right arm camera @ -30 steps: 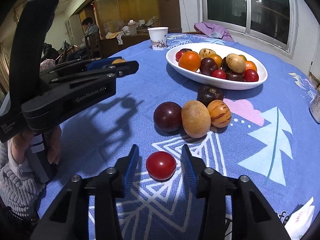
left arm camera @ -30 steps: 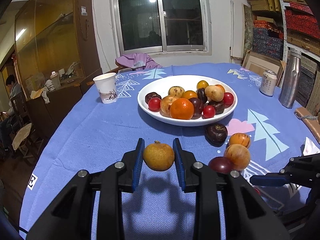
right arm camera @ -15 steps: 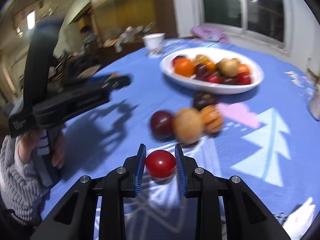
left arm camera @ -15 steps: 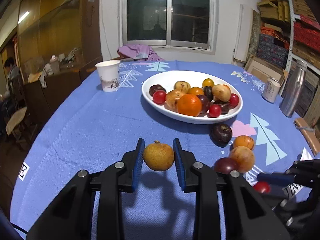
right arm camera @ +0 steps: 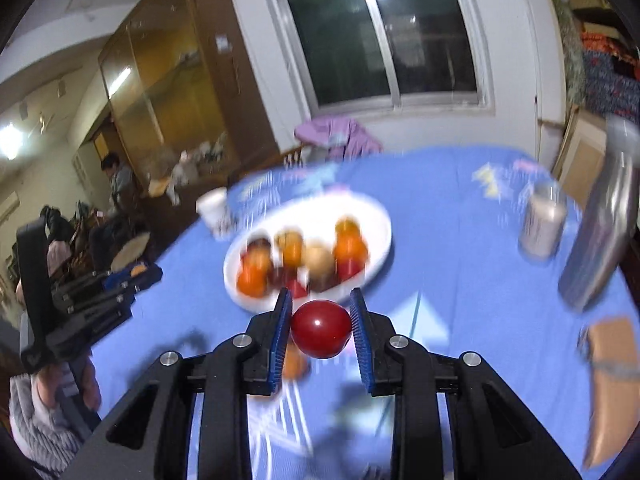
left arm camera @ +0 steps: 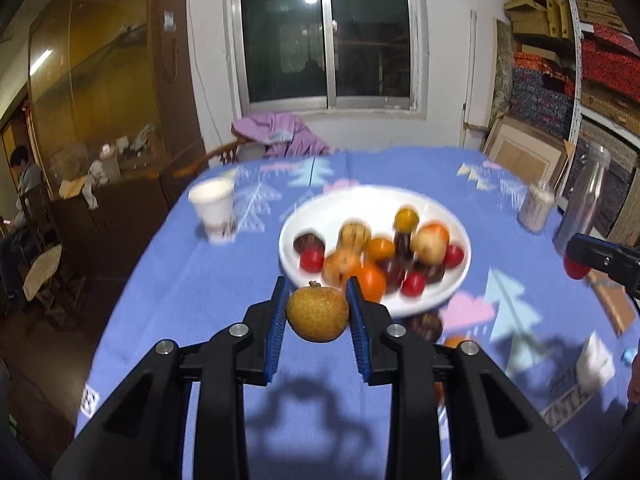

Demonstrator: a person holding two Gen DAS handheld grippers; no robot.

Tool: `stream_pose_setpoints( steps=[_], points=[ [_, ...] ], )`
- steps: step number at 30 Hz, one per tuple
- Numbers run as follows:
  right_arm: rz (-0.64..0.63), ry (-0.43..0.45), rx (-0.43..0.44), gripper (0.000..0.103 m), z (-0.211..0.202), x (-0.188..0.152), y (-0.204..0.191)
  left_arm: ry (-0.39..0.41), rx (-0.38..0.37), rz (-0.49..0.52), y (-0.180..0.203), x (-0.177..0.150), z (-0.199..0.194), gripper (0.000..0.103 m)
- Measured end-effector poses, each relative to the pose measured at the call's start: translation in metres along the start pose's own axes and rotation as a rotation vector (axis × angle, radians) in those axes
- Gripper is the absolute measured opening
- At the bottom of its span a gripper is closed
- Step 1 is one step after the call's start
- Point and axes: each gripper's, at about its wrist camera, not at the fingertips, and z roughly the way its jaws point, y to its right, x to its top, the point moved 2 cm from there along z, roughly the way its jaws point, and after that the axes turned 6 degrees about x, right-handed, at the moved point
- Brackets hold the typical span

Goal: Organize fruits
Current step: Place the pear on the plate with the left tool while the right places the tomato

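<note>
Most of the fruit already lies heaped in the white bowl (left arm camera: 448,216) near the middle of the blue-clothed bench (left arm camera: 192,304), so the sorting looks well advanced but not finished. The left hand-held gripper (left arm camera: 318,314) pinches a brown-yellow round fruit (left arm camera: 317,314) between its blue pads, clear of the cloth and just on the near side of the bowl's rim. The right hand-held gripper (right arm camera: 320,330) has just been closing and now pinches a red fruit (right arm camera: 321,334), which hangs above the cloth, also on the near side of the bowl (right arm camera: 380,236). From the left wrist view that same gripper shows at the far right edge with the red fruit at its tip. Both fruits appear to be on their way to the bowl, and neither has been released yet. A few pieces remain on the cloth: a dark fruit (left arm camera: 424,326) near the bowl's near edge and an orange one (left arm camera: 454,342) just beside it, both partly hidden behind the left gripper's arm and blurred. A paper cup (left arm camera: 212,210) stands to the left of the bowl, a can (left arm camera: 536,208) and a metal flask (left arm camera: 584,196) to the right, well apart from the fruit. Judging from this, two placements are in hand and at least two pickups are left.
</note>
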Motion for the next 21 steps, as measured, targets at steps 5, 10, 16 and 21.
stream_pose_setpoints(
  steps=[5,10,16,21],
  points=[
    [0.013,0.007,-0.01,0.03,0.049,0.042,-0.002,-0.029,-0.043,-0.076,0.009,0.04,0.054,0.028],
    [0.04,-0.072,-0.025,0.03,0.131,0.047,0.005,-0.118,-0.078,-0.171,0.009,0.037,0.128,0.028],
    [0.026,-0.105,-0.028,0.031,0.183,0.043,0.003,-0.167,-0.069,-0.195,0.001,0.03,0.17,0.033],
    [0.005,-0.031,-0.033,0.06,0.168,0.047,-0.002,-0.129,-0.017,-0.25,-0.019,0.028,0.167,0.079]
  ],
)
